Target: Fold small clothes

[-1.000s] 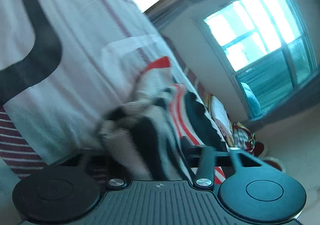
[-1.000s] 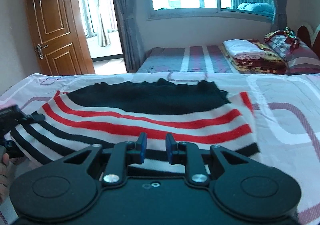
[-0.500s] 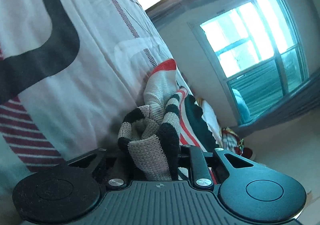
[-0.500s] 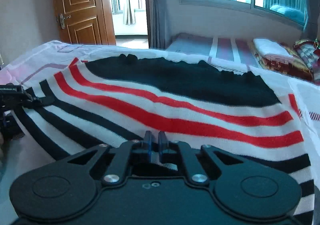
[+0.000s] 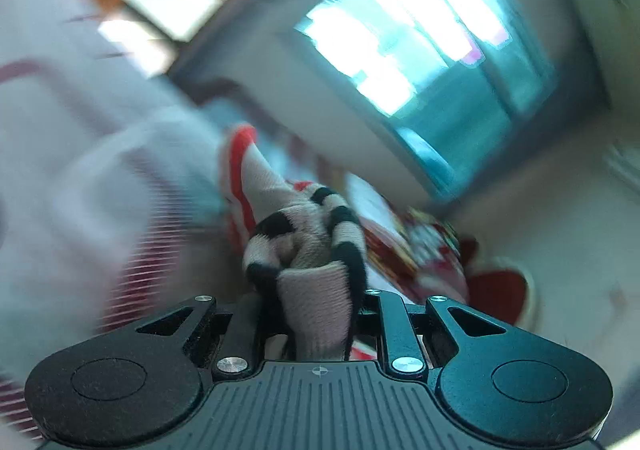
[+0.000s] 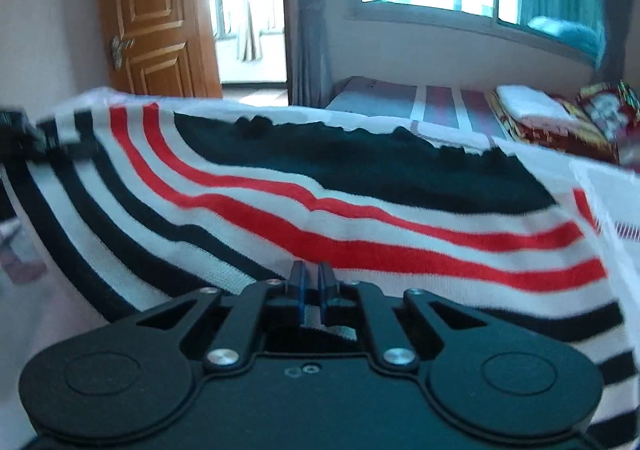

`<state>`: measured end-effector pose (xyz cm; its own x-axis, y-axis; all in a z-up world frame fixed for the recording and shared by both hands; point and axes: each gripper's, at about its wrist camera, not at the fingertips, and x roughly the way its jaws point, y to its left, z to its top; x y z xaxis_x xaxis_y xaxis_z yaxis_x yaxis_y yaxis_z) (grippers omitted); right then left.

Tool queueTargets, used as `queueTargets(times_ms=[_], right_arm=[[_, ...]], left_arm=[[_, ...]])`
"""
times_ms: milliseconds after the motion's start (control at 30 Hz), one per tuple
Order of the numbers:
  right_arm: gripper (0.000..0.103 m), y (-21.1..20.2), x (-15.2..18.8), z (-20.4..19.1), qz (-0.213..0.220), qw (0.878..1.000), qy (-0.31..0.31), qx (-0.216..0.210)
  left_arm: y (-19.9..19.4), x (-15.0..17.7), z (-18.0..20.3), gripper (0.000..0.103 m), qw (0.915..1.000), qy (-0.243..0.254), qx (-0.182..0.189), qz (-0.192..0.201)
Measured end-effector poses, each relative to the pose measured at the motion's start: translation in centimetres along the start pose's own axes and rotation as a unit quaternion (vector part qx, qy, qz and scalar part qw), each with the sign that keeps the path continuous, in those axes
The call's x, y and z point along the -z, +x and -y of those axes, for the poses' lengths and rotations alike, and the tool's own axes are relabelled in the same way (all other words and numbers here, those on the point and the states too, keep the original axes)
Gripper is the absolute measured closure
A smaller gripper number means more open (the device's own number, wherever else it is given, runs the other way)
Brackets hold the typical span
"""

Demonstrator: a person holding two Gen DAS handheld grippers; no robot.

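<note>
Left gripper [image 5: 316,314]: jaws clamped on a bunched corner of the striped sweater [image 6: 320,218], raised off the bed [image 5: 72,178]. Right gripper [image 6: 311,286]: blue pads nearly together, pinching the sweater's near edge; the rest lies spread across the bed, black band farthest.

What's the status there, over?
Left gripper shut on sweater corner, lifting. Right gripper shut on its near hem. Nothing in the way.

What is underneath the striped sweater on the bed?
The striped sweater lies on a white patterned bedsheet, seen past its edges. Whatever sits directly beneath the knit is covered.
</note>
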<state>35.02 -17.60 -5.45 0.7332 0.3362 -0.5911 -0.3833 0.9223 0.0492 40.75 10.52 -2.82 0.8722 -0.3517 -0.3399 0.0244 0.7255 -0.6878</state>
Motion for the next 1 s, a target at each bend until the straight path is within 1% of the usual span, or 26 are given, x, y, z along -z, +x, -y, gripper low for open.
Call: queueTargets(times_ms=[67, 100, 133, 167, 200, 233, 267, 300, 333, 367, 400, 433, 467, 500, 533, 567, 600, 633, 667, 700, 733, 767, 833, 900, 967, 1000], right_arm=[[0.095, 0.0, 0.0, 1.1, 0.001, 0.999, 0.049, -0.017], [0.095, -0.1, -0.2, 1.9, -0.001, 0.996, 0.081, -0.032], [0.096, -0.2, -0.3, 3.6, -0.006, 0.988, 0.138, -0.062], [0.097, -0.5, -0.2, 5.3, -0.006, 0.978, 0.191, -0.084], [0.093, -1.8, 0.3, 7.7, 0.014, 0.964, 0.251, -0.089], [0.080, -3.3, 0.8, 9.7, 0.032, 0.954, 0.287, -0.077], [0.073, -4.5, 1.4, 11.6, 0.039, 0.943, 0.321, -0.075], [0.071, -5.6, 2.2, 13.7, 0.039, 0.929, 0.359, -0.086], [0.060, -6.6, 2.9, 15.4, 0.043, 0.915, 0.389, -0.093], [0.044, -7.7, 3.4, 16.9, 0.053, 0.904, 0.412, -0.098], [0.035, -8.8, 4.0, 18.2, 0.069, 0.891, 0.434, -0.112], [0.029, -9.7, 4.3, 19.2, 0.078, 0.881, 0.450, -0.123], [0.029, -10.2, 4.4, 19.7, 0.083, 0.875, 0.458, -0.132], [0.029, -10.8, 4.5, 20.1, 0.090, 0.869, 0.464, -0.146], [0.029, -11.0, 4.4, 20.3, 0.092, 0.867, 0.465, -0.155], [0.029, -11.0, 4.1, 20.2, 0.087, 0.866, 0.466, -0.160], [0.029, -10.9, 3.8, 20.0, 0.079, 0.867, 0.463, -0.168], [0.029, -10.5, 3.5, 19.5, 0.071, 0.869, 0.457, -0.176], [0.029, -10.1, 3.3, 19.2, 0.059, 0.872, 0.452, -0.181], [0.029, -9.6, 2.9, 18.9, 0.044, 0.874, 0.447, -0.184], [0.029, -8.8, 2.7, 18.3, 0.027, 0.877, 0.442, -0.187], [0.029, -8.1, 2.6, 17.9, 0.013, 0.879, 0.438, -0.187], [0.029, -7.3, 2.6, 17.2, -0.007, 0.881, 0.432, -0.190], [0.029, -6.2, 2.3, 16.7, -0.025, 0.878, 0.436, -0.198], [0.029, -5.1, 2.0, 16.5, -0.043, 0.872, 0.442, -0.205], [0.029, -4.6, 1.6, 16.5, -0.048, 0.874, 0.438, -0.205]], left_arm=[[1.7, -0.2, 4.0, 0.085, 0.9972, 0.062, 0.014, -0.039], [2.8, 0.1, 5.9, 0.085, 0.9938, 0.091, 0.019, -0.061], [4.2, 0.7, 7.7, 0.085, 0.9890, 0.118, 0.022, -0.086], [5.5, 1.5, 9.3, 0.085, 0.9838, 0.143, 0.025, -0.106], [7.0, 2.6, 10.7, 0.085, 0.9776, 0.166, 0.026, -0.127], [8.9, 4.0, 11.9, 0.085, 0.9691, 0.187, 0.020, -0.160], [10.6, 5.5, 12.7, 0.084, 0.9606, 0.198, 0.016, -0.195], [12.7, 7.5, 13.3, 0.084, 0.9493, 0.207, 0.012, -0.236], [14.0, 9.1, 13.7, 0.081, 0.9377, 0.223, 0.005, -0.266], [14.4, 10.5, 14.5, 0.076, 0.9311, 0.256, 0.000, -0.260], [13.7, 11.3, 15.4, 0.065, 0.9266, 0.285, -0.004, -0.245], [13.3, 11.3, 16.1, 0.031, 0.9245, 0.288, 0.009, -0.250], [12.6, 11.1, 16.5, 0.023, 0.9257, 0.280, 0.024, -0.253], [11.3, 10.6, 17.0, 0.023, 0.9269, 0.279, 0.038, -0.248], [9.7, 9.8, 17.3, 0.023, 0.9270, 0.286, 0.056, -0.236], [8.0, 8.9, 17.0, 0.023, 0.9312, 0.288, 0.061, -0.216], [6.7, 7.7, 16.2, 0.023, 0.9381, 0.280, 0.051, -0.198], [5.5, 6.4, 15.1, 0.023, 0.9468, 0.263, 0.039, -0.182], [4.7, 5.1, 13.6, 0.023, 0.9554, 0.244, 0.030, -0.164], [4.2, 3.9, 11.5, 0.023, 0.9628, 0.227, 0.010, -0.146], [4.3, 3.0, 9.7, 0.023, 0.9658, 0.214, -0.029, -0.144], [4.5, 2.5, 8.0, 0.023, 0.9661, 0.204, -0.056, -0.148], [4.7, 1.8, 5.4, 0.023, 0.9698, 0.182, -0.071, -0.146], [5.4, 1.9, 3.8, 0.023, 0.9688, 0.172, -0.088, -0.156], [5.6, 2.5, 2.4, 0.023, 0.9700, 0.158, -0.092, -0.161], [6.3, 2.8, 2.5, 0.023, 0.9712, 0.155, -0.087, -0.159]])
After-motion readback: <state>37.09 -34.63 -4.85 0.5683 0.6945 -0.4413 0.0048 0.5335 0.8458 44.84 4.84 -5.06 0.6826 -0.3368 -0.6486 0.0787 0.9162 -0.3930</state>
